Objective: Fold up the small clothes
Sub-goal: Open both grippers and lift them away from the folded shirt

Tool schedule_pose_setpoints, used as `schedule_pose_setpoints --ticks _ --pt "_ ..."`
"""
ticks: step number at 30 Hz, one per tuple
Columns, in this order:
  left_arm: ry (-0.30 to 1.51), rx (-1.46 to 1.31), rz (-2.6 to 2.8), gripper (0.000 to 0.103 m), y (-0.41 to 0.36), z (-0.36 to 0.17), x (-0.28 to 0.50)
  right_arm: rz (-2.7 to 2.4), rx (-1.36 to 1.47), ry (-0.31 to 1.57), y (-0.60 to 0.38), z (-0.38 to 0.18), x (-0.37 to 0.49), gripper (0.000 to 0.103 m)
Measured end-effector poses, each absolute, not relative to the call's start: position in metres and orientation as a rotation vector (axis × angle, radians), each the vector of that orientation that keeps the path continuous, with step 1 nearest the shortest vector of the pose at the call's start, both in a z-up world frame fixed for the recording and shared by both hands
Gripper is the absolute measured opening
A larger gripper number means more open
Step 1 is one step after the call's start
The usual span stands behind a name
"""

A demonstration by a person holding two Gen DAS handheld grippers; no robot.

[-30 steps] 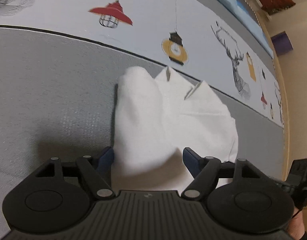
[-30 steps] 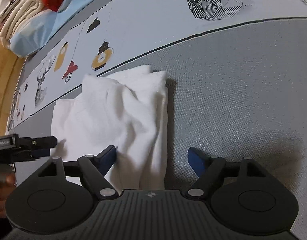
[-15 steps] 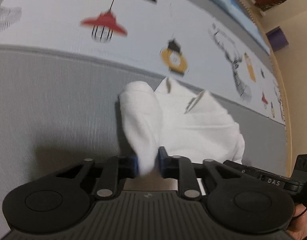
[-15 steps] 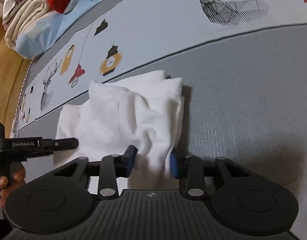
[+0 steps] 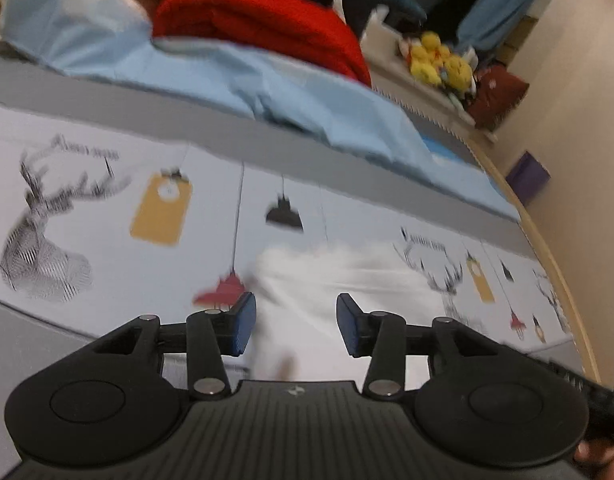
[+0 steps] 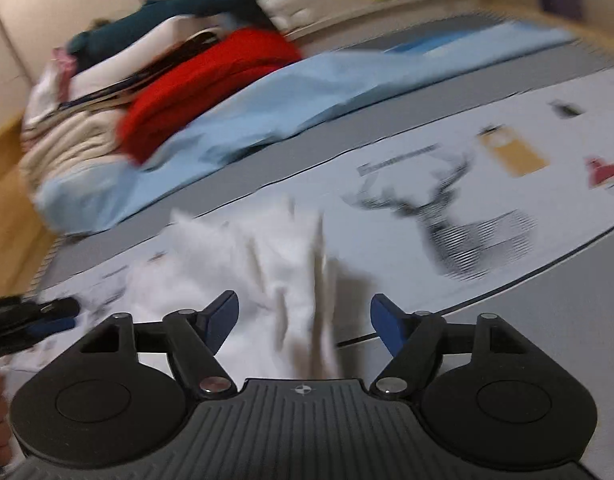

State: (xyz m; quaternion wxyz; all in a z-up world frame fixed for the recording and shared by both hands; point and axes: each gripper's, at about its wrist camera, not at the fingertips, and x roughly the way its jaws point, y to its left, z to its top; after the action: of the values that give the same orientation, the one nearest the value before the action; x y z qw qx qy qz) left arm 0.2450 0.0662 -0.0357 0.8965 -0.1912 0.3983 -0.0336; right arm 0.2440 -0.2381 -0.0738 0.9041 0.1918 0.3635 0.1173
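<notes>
I'm opening both sets of tongs right now. L tongs (image 5: 293,322): pads are parting w/ the white garment (image 5: 331,284) lying between and just beyond them, but neither pad is pressing on it, so it's released. R tongs (image 6: 303,320): same, jaws spreading wide, a ridge of the white cloth running up between them, untouched as far as the blur lets me tell. I'm letting go on both sides together, prob. so the folded-over edge drops flat instead of getting dragged askew by one side.

The garment is resting on the printed mat (image 5: 107,216), over the deer-and-lamp strip, next to the grey band. It's bunched, not crisp, so I'm judging more smoothing is needed.

Beyond it, a light blue sheet (image 5: 275,92) and red blanket (image 5: 267,20) are piled well apart from my work, not in the way.
</notes>
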Motion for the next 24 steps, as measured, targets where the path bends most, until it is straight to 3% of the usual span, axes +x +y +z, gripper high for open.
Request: schedule_pose_setpoints --ticks 7,9,11,16,17,18,19,21,24 --pt "1.093 -0.210 -0.200 0.038 0.016 -0.090 0.249 0.341 0.253 0.970 -0.216 -0.107 0.248 0.069" --pt "1.209 -0.091 -0.154 0.043 0.003 -0.119 0.244 0.298 0.152 1.083 -0.207 -0.127 0.249 0.068" --pt "1.233 -0.058 -0.133 0.045 -0.003 -0.127 0.239 0.254 0.163 1.152 -0.210 -0.142 0.249 0.068" --pt "1.219 -0.219 -0.078 0.046 0.015 -0.120 0.230 0.284 0.175 1.127 -0.211 -0.136 0.239 0.062" --pt "1.251 -0.225 -0.084 0.039 0.017 -0.123 0.230 0.287 0.151 1.146 -0.209 -0.139 0.238 0.058" --pt "1.283 -0.229 -0.101 0.025 0.017 -0.131 0.227 0.288 0.144 1.171 -0.209 -0.143 0.236 0.048" --pt "1.299 -0.219 -0.120 0.024 0.015 -0.134 0.224 0.295 0.156 1.195 -0.211 -0.148 0.234 0.043" --pt "1.276 -0.182 -0.135 0.017 0.011 -0.129 0.218 0.318 0.186 1.209 -0.213 -0.149 0.231 0.022" --pt "1.298 -0.201 -0.156 0.018 0.011 -0.129 0.209 0.309 0.150 1.191 -0.212 -0.144 0.224 0.022"
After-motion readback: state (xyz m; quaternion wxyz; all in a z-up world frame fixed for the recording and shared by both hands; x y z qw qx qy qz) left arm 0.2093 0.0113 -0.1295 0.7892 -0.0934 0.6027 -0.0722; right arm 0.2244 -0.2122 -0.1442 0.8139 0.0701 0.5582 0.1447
